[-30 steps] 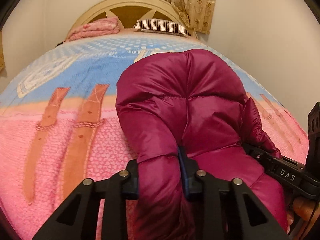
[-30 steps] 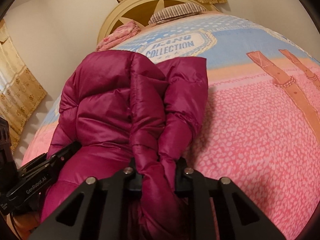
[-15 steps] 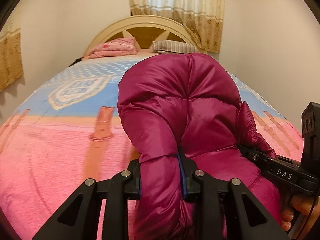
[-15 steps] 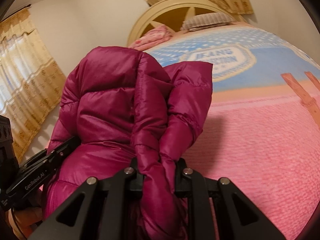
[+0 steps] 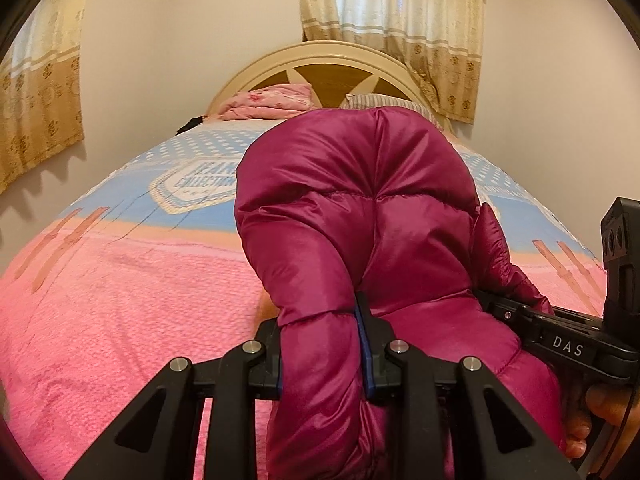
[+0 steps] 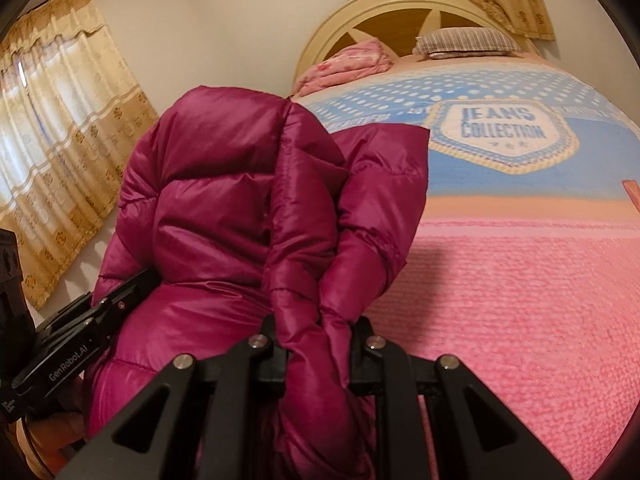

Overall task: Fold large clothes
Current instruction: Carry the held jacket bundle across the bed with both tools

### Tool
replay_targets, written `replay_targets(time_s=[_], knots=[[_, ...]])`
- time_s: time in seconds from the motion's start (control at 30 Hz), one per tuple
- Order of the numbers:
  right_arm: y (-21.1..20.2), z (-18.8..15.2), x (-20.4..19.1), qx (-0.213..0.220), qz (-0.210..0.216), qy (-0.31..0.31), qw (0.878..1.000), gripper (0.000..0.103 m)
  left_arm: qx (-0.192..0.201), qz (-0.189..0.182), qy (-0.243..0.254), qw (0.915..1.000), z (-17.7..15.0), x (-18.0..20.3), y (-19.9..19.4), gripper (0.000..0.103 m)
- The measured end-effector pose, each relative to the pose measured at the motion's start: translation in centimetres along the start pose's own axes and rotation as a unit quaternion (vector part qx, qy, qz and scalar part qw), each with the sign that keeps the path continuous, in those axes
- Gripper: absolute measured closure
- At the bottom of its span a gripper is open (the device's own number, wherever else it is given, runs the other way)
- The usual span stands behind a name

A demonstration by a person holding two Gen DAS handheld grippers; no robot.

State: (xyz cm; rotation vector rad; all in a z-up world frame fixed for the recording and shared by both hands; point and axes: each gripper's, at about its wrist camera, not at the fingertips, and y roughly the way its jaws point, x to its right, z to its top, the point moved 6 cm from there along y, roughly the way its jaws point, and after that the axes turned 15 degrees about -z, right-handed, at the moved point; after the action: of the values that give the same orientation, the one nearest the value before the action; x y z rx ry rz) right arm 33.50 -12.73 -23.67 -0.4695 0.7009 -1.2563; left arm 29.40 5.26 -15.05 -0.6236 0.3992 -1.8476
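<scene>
From the left wrist view, the left gripper [image 5: 322,350] sits at 6 o'clock with its jaws closed down on a thick puffy roll of the jacket [image 5: 360,216], the blue-edged pads pinching the padding from both sides. The magenta jacket bulges up and away toward 12 o'clock, hanging clear above the bed [image 5: 120,300], whose pink and blue cover spreads out to 9 o'clock. At 3 o'clock the right gripper [image 5: 492,300] reaches in and bites the jacket's far edge, with a hand [image 5: 600,420] under it at 4 o'clock. From the right wrist view, the right gripper [image 6: 320,354] is at 6 o'clock, jaws drawn narrow and clamped on a bunched double fold of the jacket [image 6: 224,184], which rises toward 11 o'clock. The left gripper [image 6: 132,284] comes in at 8 o'clock and grips the other edge. The bed [image 6: 520,300] fills the side from 1 to 4 o'clock, a pillow [image 6: 464,42] lying at the headboard near 1 o'clock. I judge this to be the carry step: the jacket is held by two edges and off the cover, not yet laid out. The next move, as I see it, calls for both hands to travel together, keep the edges level and apart, and lay the jacket flat on the bed for folding.
</scene>
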Motion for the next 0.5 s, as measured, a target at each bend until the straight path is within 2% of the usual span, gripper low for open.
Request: replay_targets(time_s=[0.5], knots=[[2.9, -0.6, -5.3, -0.032, 0.027, -0.045, 0.998, 0.084, -0.006, 0.039, -0.034, 0.9987, -1.7, -4.8, -2.2, 0.076]])
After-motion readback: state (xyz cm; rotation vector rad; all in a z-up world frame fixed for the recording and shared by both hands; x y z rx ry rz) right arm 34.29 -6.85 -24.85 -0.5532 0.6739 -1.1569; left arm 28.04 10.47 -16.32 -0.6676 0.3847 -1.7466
